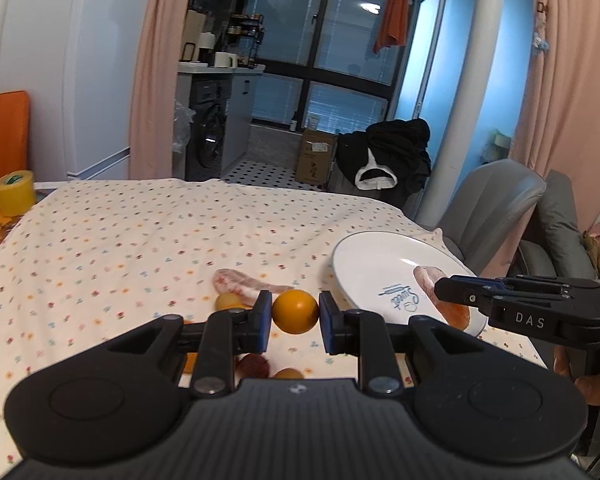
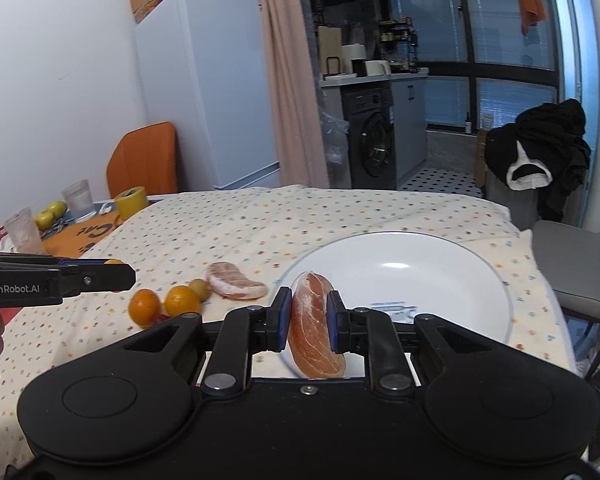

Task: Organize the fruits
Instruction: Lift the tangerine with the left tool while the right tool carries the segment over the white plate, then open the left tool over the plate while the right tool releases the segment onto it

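Currently the white round plate [image 2: 460, 280] holds nothing. Right gripper [image 2: 308, 322] clamps a pink peeled pomelo wedge [image 2: 314, 332] at its near rim; left gripper [image 1: 295, 314] clamps a round orange citrus [image 1: 295, 311] above the bench [image 1: 120, 240]. Second pomelo wedge [image 2: 234, 282] and several small fruits remain unplaced.

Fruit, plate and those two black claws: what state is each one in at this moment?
Left gripper: shut on an orange, lifted above the cloth.
Orange: held between the pads.
Right gripper: shut on a pomelo segment, at the plate's near rim.
Pomelo segment: held on edge.
Plate: flat on the table, nothing lying in it.
Second pomelo segment: lying on the cloth.
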Demonstrator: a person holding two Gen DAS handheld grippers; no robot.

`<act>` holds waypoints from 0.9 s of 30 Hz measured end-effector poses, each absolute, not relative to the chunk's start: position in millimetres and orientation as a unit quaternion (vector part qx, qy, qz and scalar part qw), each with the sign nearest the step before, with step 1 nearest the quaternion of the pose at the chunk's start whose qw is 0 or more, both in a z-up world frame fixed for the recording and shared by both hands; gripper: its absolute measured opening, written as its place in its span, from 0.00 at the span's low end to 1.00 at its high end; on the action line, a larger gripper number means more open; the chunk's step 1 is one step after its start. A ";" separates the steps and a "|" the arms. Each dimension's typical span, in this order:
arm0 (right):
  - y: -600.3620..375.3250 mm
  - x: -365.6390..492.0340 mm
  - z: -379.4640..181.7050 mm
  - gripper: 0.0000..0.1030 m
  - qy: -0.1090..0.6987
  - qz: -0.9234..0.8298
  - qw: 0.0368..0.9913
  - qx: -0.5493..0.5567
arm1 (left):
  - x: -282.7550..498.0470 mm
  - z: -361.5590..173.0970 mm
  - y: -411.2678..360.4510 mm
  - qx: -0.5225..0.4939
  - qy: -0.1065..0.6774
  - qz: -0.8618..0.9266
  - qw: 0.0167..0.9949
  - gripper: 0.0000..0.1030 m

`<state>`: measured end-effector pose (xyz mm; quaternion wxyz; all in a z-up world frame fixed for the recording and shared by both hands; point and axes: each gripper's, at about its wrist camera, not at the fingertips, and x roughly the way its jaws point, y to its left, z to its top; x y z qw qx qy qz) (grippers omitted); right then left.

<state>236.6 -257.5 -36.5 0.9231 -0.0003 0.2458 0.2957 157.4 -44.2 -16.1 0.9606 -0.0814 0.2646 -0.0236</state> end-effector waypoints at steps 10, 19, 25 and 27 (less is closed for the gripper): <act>-287.6 250.8 -43.2 0.19 0.247 0.265 0.932 0.009 | 180.9 -19.3 -74.5 -0.061 0.275 -0.052 0.958 0.23; -305.6 266.1 -52.9 0.19 0.251 0.245 0.936 0.018 | 208.0 -30.7 -93.3 -0.043 0.295 -0.071 0.952 0.23; -313.7 276.6 -58.7 0.19 0.255 0.233 0.938 0.022 | 223.5 -34.1 -104.2 -0.035 0.301 -0.082 0.950 0.23; -315.9 280.1 -60.4 0.19 0.258 0.231 0.938 0.027 | 228.5 -36.0 -107.9 -0.033 0.304 -0.086 0.948 0.23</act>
